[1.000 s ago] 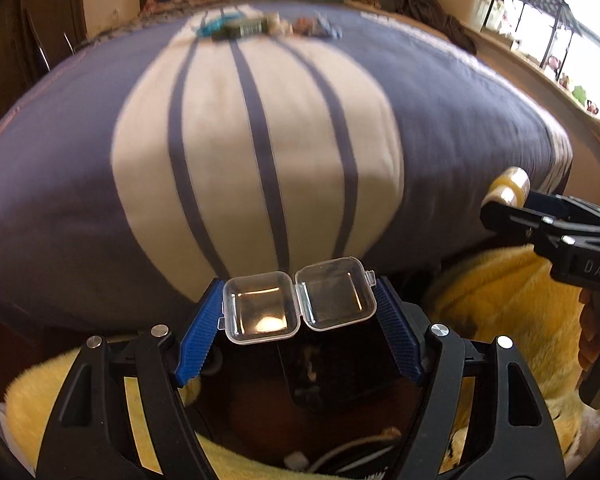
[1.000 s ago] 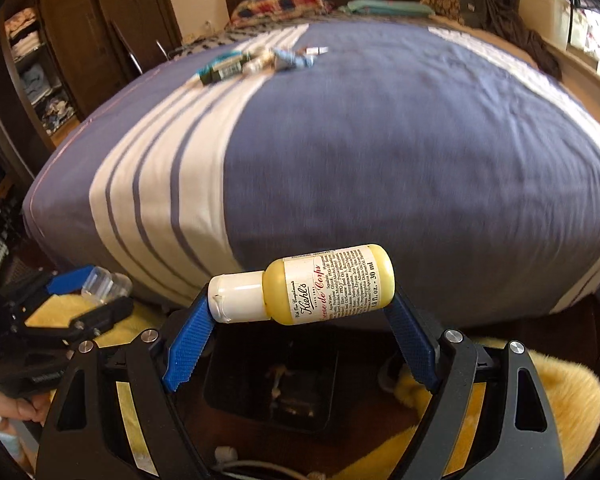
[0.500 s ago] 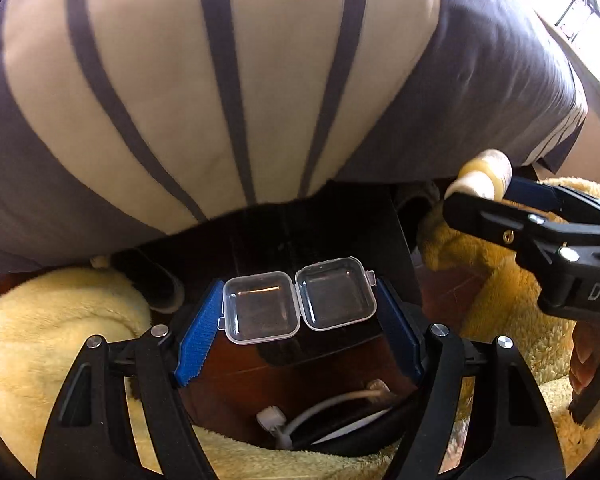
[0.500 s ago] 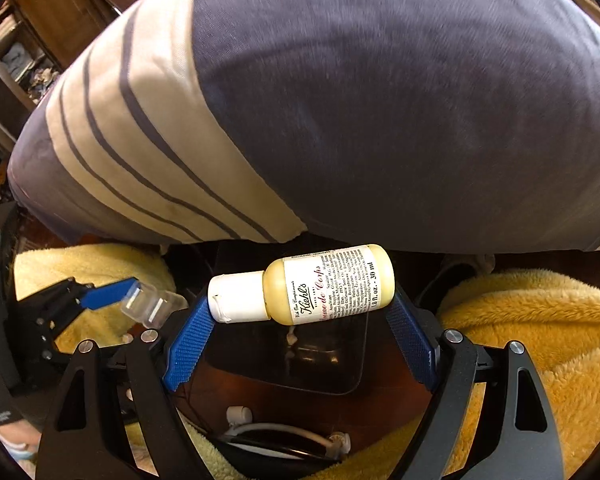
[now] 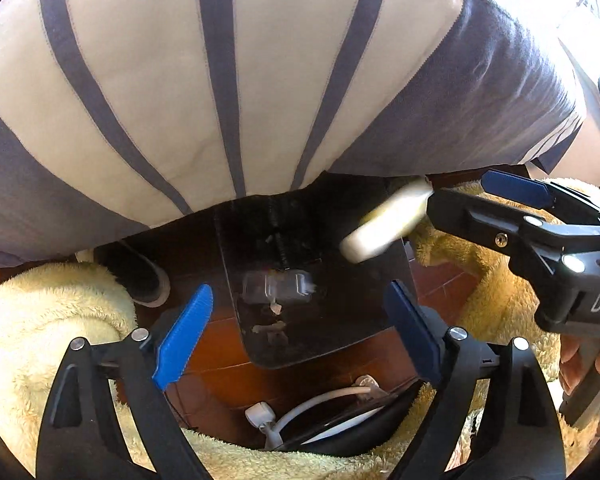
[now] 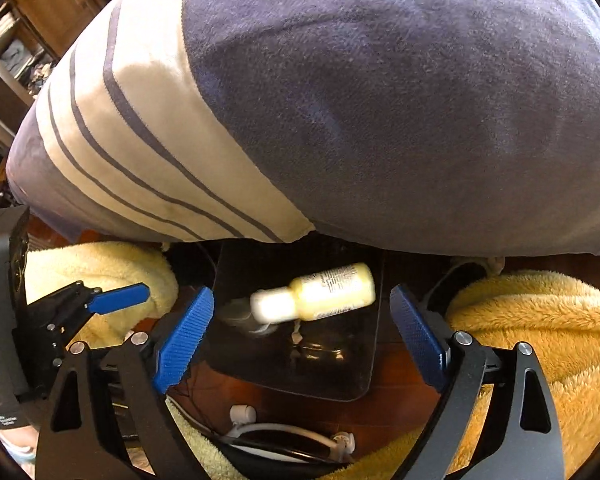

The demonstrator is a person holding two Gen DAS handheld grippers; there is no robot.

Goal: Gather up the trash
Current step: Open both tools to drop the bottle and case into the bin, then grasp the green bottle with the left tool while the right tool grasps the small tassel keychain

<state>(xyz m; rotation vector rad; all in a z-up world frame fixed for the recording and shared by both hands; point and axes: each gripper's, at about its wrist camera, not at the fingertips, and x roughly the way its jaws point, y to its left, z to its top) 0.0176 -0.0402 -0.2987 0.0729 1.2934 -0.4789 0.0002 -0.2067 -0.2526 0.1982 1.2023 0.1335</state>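
Note:
Both grippers hang over a dark bin [image 5: 340, 320] on the floor at the bed's foot. My left gripper [image 5: 300, 320] is open; the clear plastic case [image 5: 278, 286] is blurred below it, falling into the bin. My right gripper [image 6: 302, 334] is open; the yellow lotion bottle [image 6: 320, 294] with a white cap is blurred in mid-air between its blue pads, over the bin [image 6: 340, 376]. The bottle [image 5: 384, 220] and the right gripper [image 5: 460, 196] also show at the right of the left wrist view. The left gripper [image 6: 116, 300] shows at the left of the right wrist view.
The bed with a grey and cream striped cover [image 5: 260, 80] overhangs the bin. Yellow fluffy rugs [image 5: 40, 320] [image 6: 540, 320] lie on either side on the red-brown floor. A white cable and plug [image 5: 300, 408] lie near the bin's front edge.
Both grippers have opened. The clear case and the yellow bottle have left the pads and are dropping toward the bin. Both cameras stay tilted down at the floor.

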